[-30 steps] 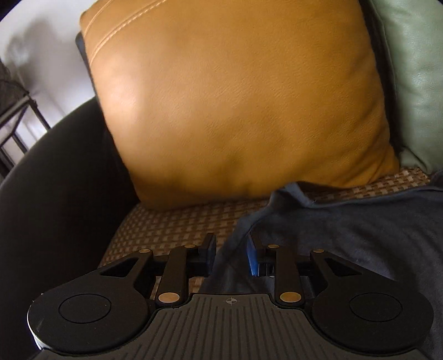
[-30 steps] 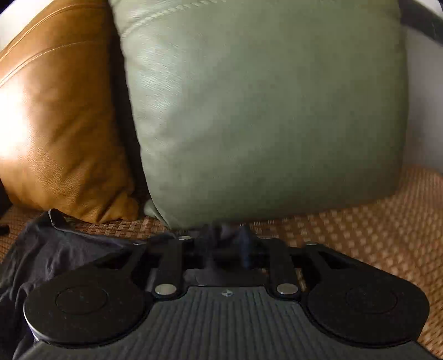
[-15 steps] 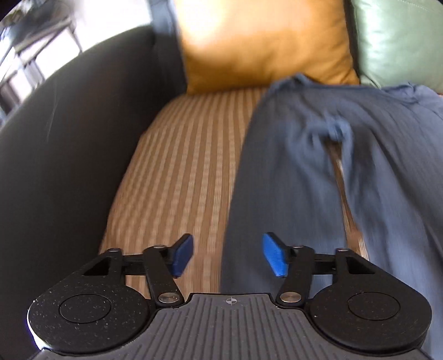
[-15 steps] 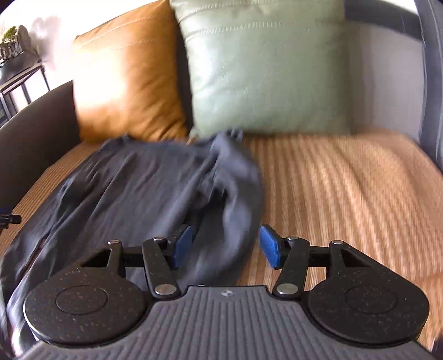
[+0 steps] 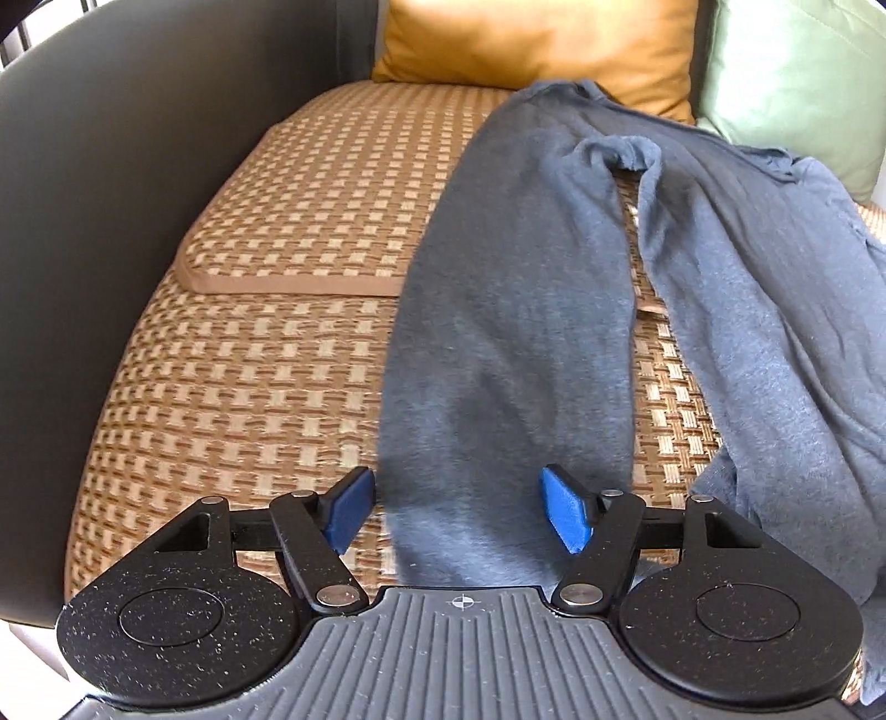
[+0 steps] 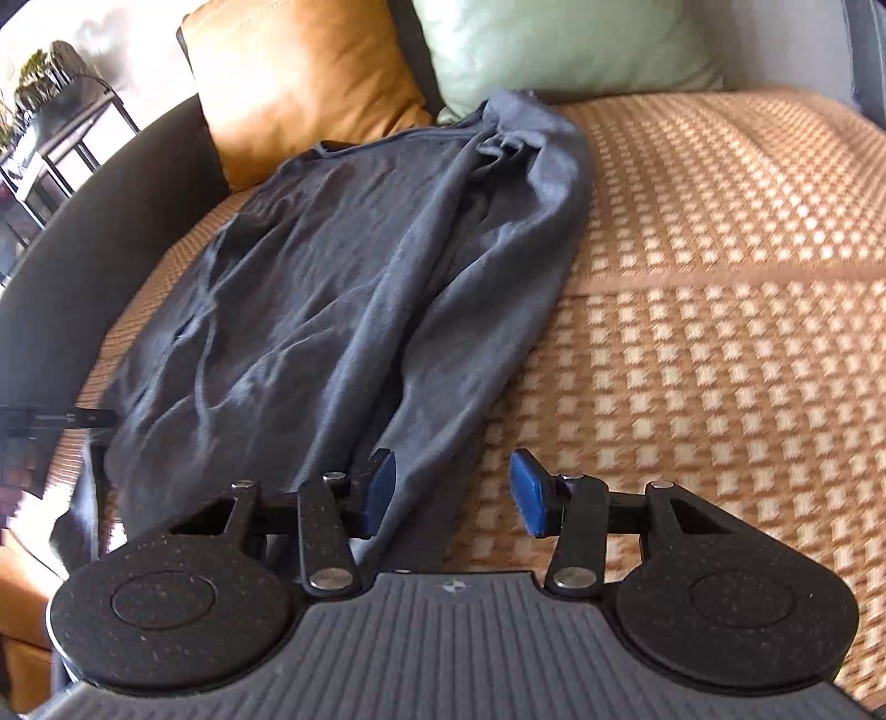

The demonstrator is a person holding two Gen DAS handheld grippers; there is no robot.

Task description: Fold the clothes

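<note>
A dark blue shirt (image 6: pixel 343 277) lies spread out on a brown checked sofa seat (image 6: pixel 720 277). The right hand-held gripper (image 6: pixel 453 490) is closing, with a bit of the shirt's edge between its blue pads (image 6: pixel 529 495). An orange pillow (image 6: pixel 299 77) and a green pillow (image 6: pixel 565 44) sit behind.

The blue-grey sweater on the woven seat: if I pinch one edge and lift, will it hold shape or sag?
The sweater probably sags at once: it lies limp with soft creases. It looks light and thin, so one pinch should carry it. The woven seat cover looks textured, so dragging may bunch the fabric rather than slide it.
</note>
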